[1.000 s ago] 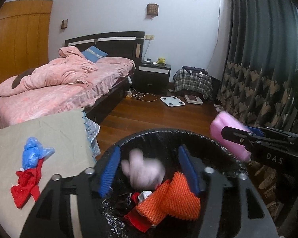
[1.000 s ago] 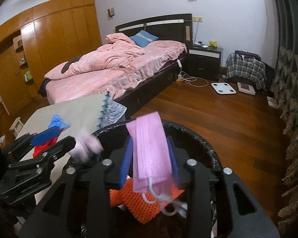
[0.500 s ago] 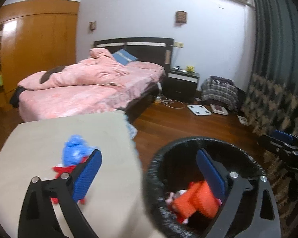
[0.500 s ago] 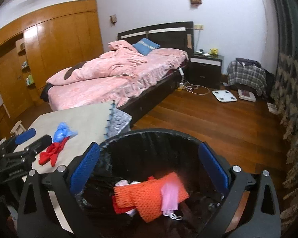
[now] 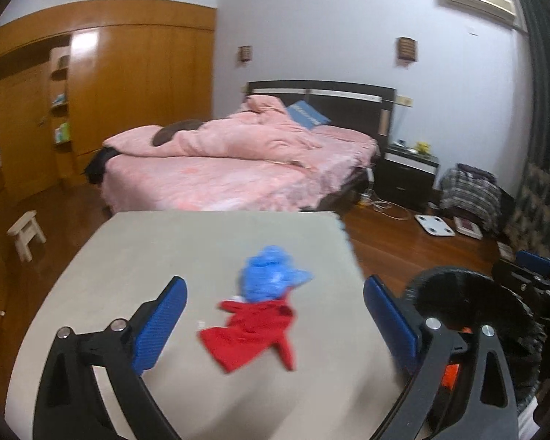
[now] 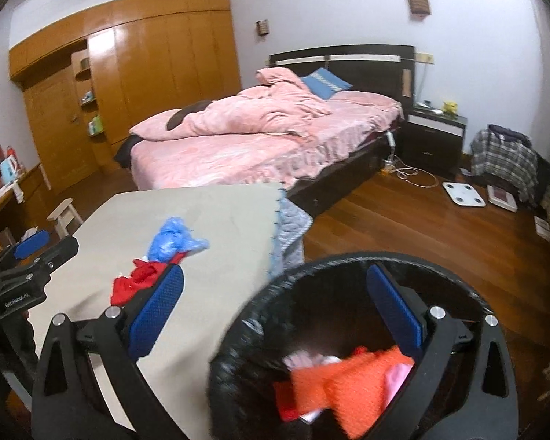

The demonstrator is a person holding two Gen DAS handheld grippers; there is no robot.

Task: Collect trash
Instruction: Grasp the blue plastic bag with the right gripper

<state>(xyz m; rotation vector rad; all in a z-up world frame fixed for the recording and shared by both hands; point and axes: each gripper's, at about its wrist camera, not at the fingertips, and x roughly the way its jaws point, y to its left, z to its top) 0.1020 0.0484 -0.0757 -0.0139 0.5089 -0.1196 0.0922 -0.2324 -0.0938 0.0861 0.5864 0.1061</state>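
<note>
A red scrap (image 5: 253, 333) and a crumpled blue bag (image 5: 267, 278) lie together on the beige table (image 5: 165, 249). My left gripper (image 5: 275, 315) is open and empty, hovering over them. The black-lined trash bin (image 6: 348, 264) stands right of the table; inside lie an orange mesh piece (image 6: 348, 377), pink and red scraps. My right gripper (image 6: 271, 311) is open and empty above the bin's left rim. The red scrap (image 6: 139, 278) and blue bag (image 6: 172, 238) also show in the right wrist view, with the left gripper (image 6: 29, 253) at far left.
A bed with pink bedding (image 5: 238, 161) stands beyond the table. A nightstand (image 5: 410, 168), a white scale (image 5: 434, 224) and a plaid bundle (image 5: 469, 190) are on the wooden floor. A small stool (image 5: 25, 231) is left. Dark curtains (image 5: 546, 146) hang right.
Both grippers let go of their trash into the bin and opened wide. My left gripper swung left over the table's red and blue pieces; my right gripper shifted left over the bin rim.
</note>
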